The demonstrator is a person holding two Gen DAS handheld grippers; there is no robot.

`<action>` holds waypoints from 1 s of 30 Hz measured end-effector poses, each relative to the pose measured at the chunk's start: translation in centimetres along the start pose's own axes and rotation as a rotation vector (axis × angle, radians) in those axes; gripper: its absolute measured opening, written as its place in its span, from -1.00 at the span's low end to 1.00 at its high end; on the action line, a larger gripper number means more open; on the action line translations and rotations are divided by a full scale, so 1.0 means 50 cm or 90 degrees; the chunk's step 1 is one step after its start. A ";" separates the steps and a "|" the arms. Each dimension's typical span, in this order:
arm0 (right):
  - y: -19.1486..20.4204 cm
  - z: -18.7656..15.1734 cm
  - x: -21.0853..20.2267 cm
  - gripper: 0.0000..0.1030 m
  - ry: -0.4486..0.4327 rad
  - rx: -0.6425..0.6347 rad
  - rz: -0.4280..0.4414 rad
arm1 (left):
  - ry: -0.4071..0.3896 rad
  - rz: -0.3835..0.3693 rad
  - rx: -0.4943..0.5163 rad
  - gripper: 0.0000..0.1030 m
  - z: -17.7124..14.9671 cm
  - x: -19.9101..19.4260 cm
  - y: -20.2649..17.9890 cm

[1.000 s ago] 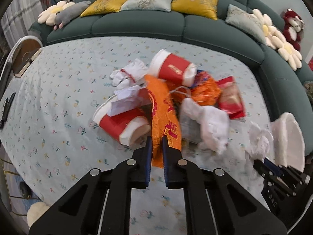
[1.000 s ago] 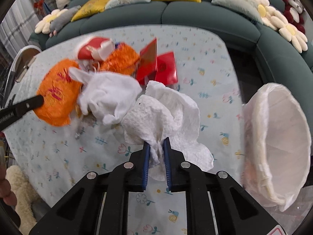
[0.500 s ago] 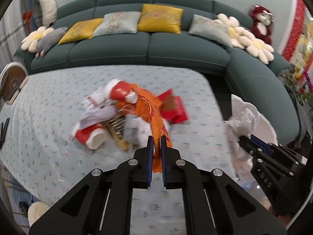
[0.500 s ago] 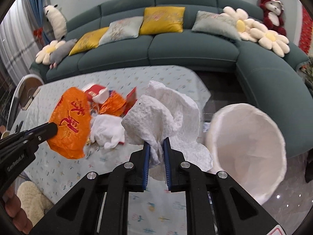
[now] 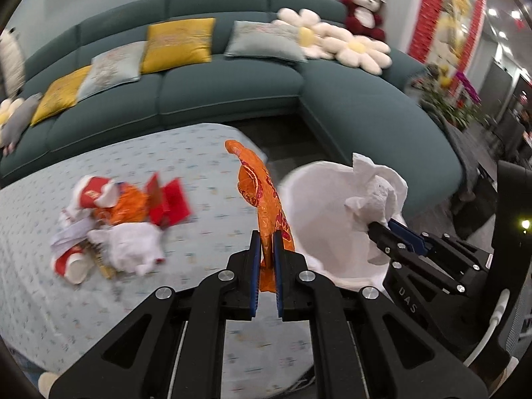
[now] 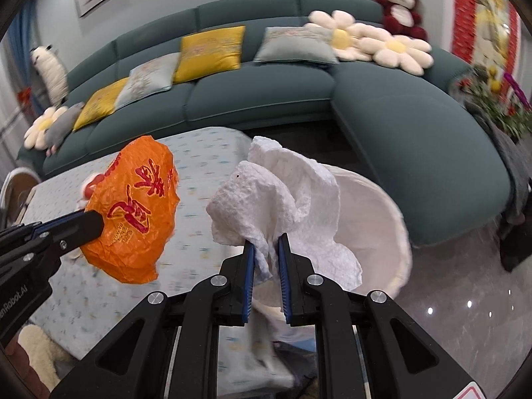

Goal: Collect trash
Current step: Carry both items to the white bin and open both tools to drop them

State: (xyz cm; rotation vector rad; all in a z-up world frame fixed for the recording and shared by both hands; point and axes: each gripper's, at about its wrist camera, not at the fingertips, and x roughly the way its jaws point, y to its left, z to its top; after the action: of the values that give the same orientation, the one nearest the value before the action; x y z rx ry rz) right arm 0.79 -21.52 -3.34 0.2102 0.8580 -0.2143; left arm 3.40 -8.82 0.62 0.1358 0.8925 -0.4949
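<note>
Left gripper [image 5: 265,236]: pinching orange wrapper [image 5: 264,196], lifted above the table edge. Right gripper [image 6: 266,241]: pinching crumpled paper towel [image 6: 279,196] over the white bin [image 6: 375,206] rim. Remaining trash pile [image 5: 116,222] lies well apart on floral tablecloth [image 5: 186,153]. Teal sofa [image 5: 232,89] behind.

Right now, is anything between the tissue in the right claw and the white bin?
Nothing visible. The right claw holds the tissue directly before the white bin. The orange wrapper in the left claw hangs off to the left.
</note>
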 end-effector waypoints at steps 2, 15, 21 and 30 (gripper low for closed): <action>-0.029 0.000 0.005 -0.75 0.001 0.017 -0.009 | 0.004 -0.009 0.010 -0.86 0.006 0.010 -0.025; -0.130 -0.006 0.052 -0.70 0.026 0.067 -0.030 | 0.047 -0.048 0.046 -0.82 0.041 0.111 -0.121; -0.142 0.000 0.065 -0.33 0.024 0.073 -0.035 | 0.044 -0.048 0.035 -0.28 0.055 0.129 -0.127; -0.126 0.015 0.060 -0.14 0.011 0.065 -0.042 | 0.040 -0.028 0.009 -0.08 0.050 0.125 -0.090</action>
State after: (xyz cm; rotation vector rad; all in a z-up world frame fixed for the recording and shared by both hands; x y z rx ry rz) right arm 1.55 -28.06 -5.79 0.2794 0.8735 -0.3192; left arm 6.33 -15.78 -2.24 0.1458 0.9556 -0.5399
